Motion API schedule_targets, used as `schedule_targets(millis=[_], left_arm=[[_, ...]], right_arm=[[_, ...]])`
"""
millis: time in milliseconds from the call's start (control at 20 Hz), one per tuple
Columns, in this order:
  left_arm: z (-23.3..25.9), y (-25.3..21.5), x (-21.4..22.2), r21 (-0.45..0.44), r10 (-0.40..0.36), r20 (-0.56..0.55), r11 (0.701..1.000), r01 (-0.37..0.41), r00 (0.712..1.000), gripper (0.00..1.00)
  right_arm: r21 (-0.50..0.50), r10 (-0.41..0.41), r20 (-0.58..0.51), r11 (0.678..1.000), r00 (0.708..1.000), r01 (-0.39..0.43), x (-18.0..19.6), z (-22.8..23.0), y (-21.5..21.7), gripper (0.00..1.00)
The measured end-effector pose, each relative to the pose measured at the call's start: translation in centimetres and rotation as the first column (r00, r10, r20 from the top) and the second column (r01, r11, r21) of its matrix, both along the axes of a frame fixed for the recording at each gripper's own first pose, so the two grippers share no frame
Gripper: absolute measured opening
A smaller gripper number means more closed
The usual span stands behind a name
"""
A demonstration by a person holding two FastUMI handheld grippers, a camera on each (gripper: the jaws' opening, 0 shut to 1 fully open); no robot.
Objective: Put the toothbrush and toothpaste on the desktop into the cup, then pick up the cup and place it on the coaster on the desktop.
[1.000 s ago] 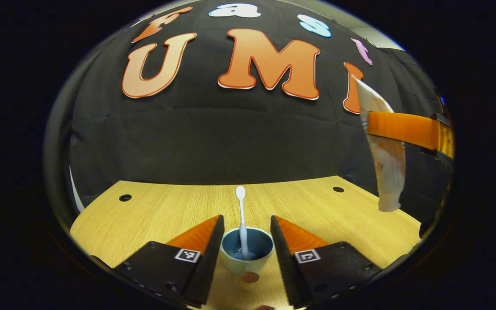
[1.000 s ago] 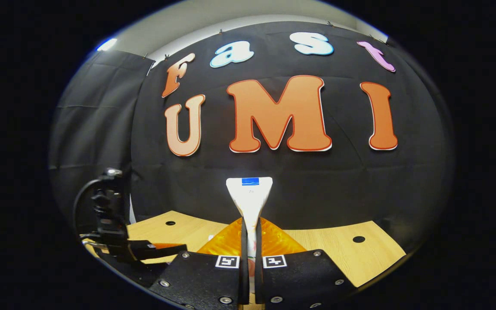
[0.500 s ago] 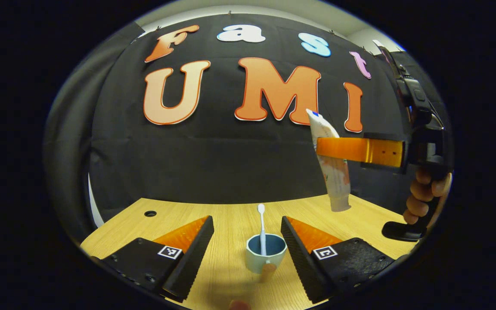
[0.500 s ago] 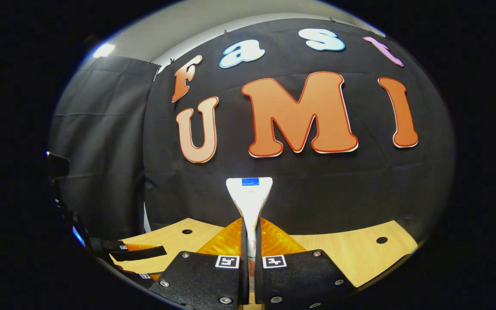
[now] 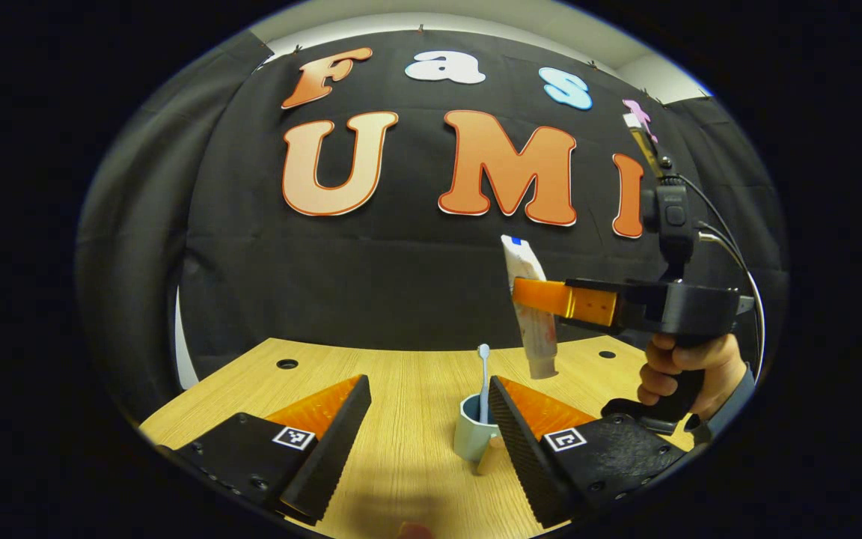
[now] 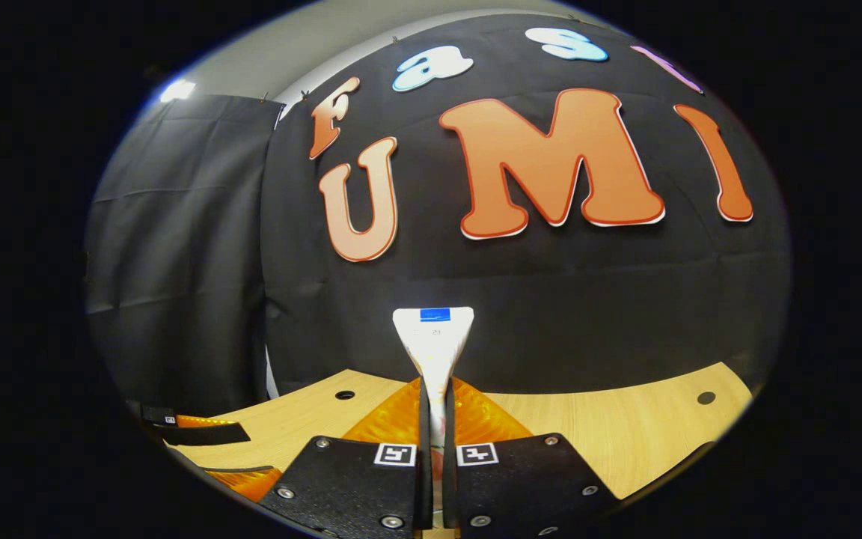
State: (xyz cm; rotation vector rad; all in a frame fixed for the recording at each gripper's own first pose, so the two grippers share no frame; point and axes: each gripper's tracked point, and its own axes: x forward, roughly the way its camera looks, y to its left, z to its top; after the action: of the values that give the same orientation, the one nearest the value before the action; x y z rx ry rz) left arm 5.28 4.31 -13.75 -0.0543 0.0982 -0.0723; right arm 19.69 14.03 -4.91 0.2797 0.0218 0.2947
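A pale blue-green cup stands on the wooden table with a white toothbrush upright in it. My left gripper is open and holds nothing; the cup sits just inside its right finger. Above and slightly right of the cup hangs the white toothpaste tube, cap end down, with my right gripper shut on it. In the right gripper view the tube's flat crimped end sticks up from between the closed fingers of the right gripper.
A hand holds the right gripper's handle at the right. The table has round holes near its back corners. A small tan piece shows at the cup's near side. My left gripper lies low at the left in the right gripper view.
My left gripper opened wider and drew back from the cup, which now sits by its right finger. The right gripper carried the toothpaste down and over toward the cup.
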Motion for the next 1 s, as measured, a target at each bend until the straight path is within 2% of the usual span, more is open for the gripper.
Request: schedule_targets(millis=[150, 450, 850, 1000], left_arm=[[0.6, 0.8, -0.9, -0.004, 0.012, -0.009, 1.0, -0.012, 1.0, 0.95], [-0.6, 2.2, -1.5, -0.005, 0.038, -0.044, 0.999, -0.039, 0.998, 0.95], [-3.1, 2.2, -1.4, -0.013, 0.036, -0.111, 0.999, -0.038, 0.993, 0.96], [-3.9, 1.8, -1.4, -0.022, 0.031, -0.136, 0.999, -0.034, 0.99, 0.96]], right_arm=[[-0.006, 0.023, 0.013, 1.0, 1.0, -0.023, 0.5, -1.0, 1.6, 0.06], [-0.018, 0.059, -0.028, 0.998, 0.998, -0.06, 1.7, -4.7, 4.4, 0.06], [-0.069, 0.038, -0.103, 0.997, 0.994, -0.046, 2.3, -9.4, 4.7, 0.06], [-0.088, 0.043, -0.128, 0.995, 0.991, -0.054, 1.4, -10.1, 4.3, 0.1]])
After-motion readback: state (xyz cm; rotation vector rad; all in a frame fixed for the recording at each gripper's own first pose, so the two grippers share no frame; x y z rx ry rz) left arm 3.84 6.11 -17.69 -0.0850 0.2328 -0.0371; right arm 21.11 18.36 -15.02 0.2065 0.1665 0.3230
